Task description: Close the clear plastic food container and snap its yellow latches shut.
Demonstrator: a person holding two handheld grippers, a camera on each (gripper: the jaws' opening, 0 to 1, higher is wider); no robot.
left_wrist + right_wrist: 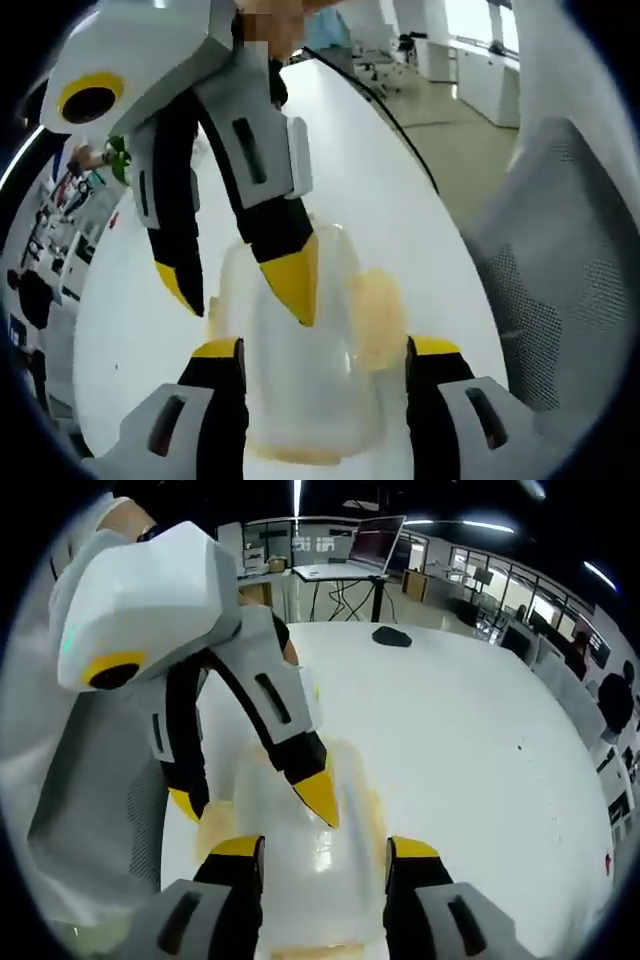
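In the left gripper view we look along our left gripper point(325, 350), whose two yellow-tipped jaws rise from the bottom edge and stand wide apart, gripping nothing. Between them sits the clear plastic container point(300, 340) on the white table point(400, 200), blurred by closeness. Pale yellow latches point(378, 318) show on the container's side, on the right of the jaws; we cannot tell whether they are snapped down. The right gripper point(240, 290) reaches in from the upper left, tilted steeply down toward the container, its jaws spread, one tip over the lid and the other just off the container's left edge. Whether that tip touches the lid we cannot tell. Beyond the container's right side stands a grey mesh chair point(570, 260).

In the right gripper view our right gripper point(325, 855) likewise has its jaws open on either side of the container point(300, 820), holding nothing. Here the left gripper point(260, 795) comes down from the upper left, angled onto the container, jaws apart, one tip over the lid. This view adds what lies past the container: a dark mouse-like object point(391, 636) at the table's far end and a laptop on a stand point(372, 548) behind it.
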